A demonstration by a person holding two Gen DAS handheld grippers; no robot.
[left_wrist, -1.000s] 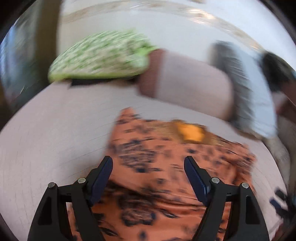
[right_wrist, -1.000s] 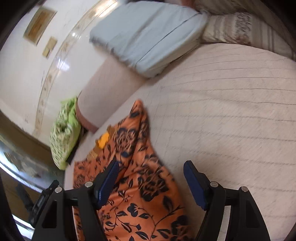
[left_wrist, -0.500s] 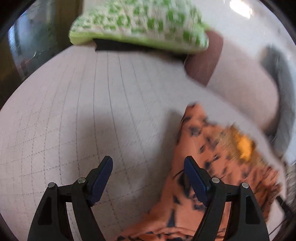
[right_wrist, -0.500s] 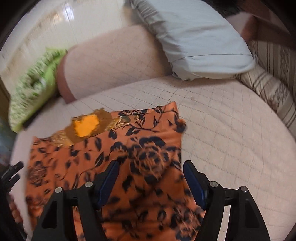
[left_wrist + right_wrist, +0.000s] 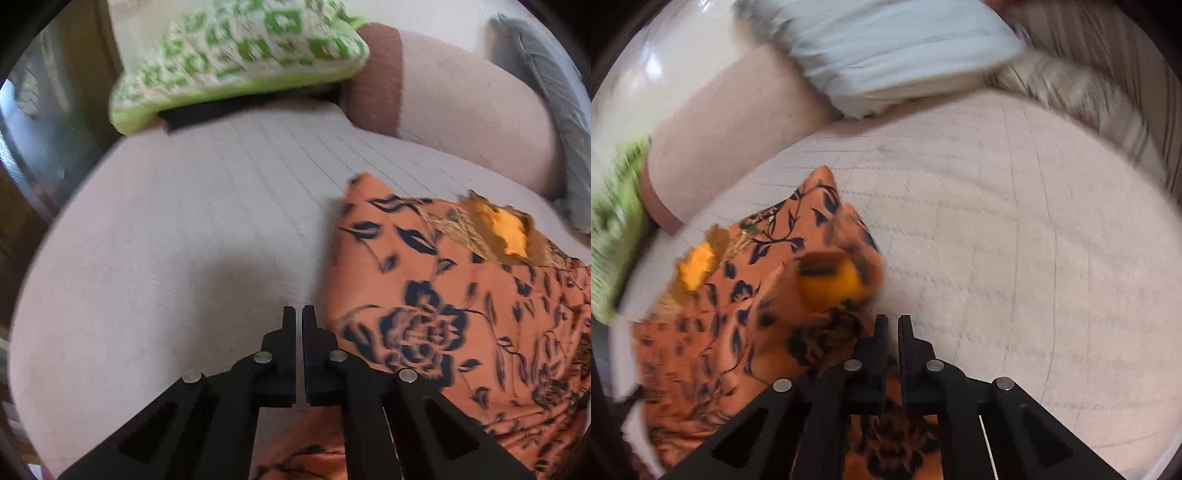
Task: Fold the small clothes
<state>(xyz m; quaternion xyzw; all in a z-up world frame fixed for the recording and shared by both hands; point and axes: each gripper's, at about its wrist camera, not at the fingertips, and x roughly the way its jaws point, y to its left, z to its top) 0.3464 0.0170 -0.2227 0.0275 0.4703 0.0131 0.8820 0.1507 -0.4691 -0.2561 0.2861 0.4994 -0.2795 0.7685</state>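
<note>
An orange garment with a dark floral print lies on the pale quilted bed cover; its gold neckline with a yellow lining faces the pillows. My left gripper is shut at the garment's left edge, and cloth runs under its jaws. In the right wrist view the garment lies to the left with its right side lifted and folded over, yellow lining showing. My right gripper is shut at the garment's right edge, with cloth at its jaws.
A green-and-white patterned cushion and a pink-beige bolster lie at the head of the bed. A light blue pillow and a striped pillow lie beyond. The bed cover's edge drops off at left.
Both grippers were open and have closed at opposite side edges of the garment. The garment's right side has lifted and folded inward, showing yellow lining.
</note>
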